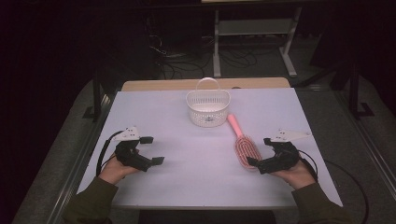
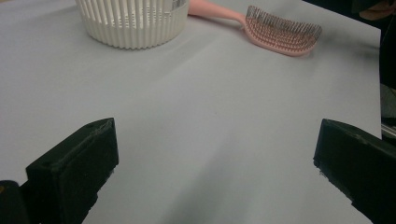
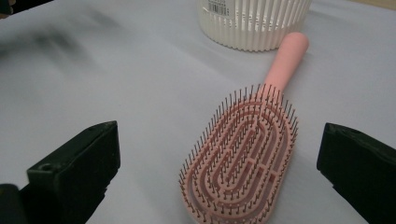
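Right hand-held gripper: the right hand-held gripper (image 1: 259,152) rests low on the bench (image 1: 187,186) with its black jaws spread wide and nothing between the pads; in the right gripper view (image 3: 219,168) the bristle head lies just ahead, between the two jaws but touching neither.
Hairbrush: a pink paddle hairbrush (image 1: 243,144) lies flat, bristles up, directly in front of the right hand-held gripper, its handle pointing away from that gripper toward the basket.
Left hand-held gripper: the left hand-held gripper (image 1: 152,150) also sits low with jaws spread and empty (image 2: 215,172); bare bench lies ahead of it, and the hairbrush (image 2: 280,32) is well off, beyond it and to its right.
Basket: a white slatted plastic basket (image 1: 208,108) with an upright handle stands beyond both grippers, its wall just beside the tip of the brush handle.
Step in hand: judged as the approach, the right hand-held gripper lined up on the hairbrush (image 3: 243,149) and not yet closed.
Next move: it likely calls for a short advance and a pinch across the head or the handle, then a lift toward the basket; the handle is the narrower and firmer hold.
High view adds: the basket's handle and open top, both forearms, the trailing cables.
Gripper views add: a barcode sticker on the basket wall (image 3: 254,21), the vented ribs and single bristles of the brush.
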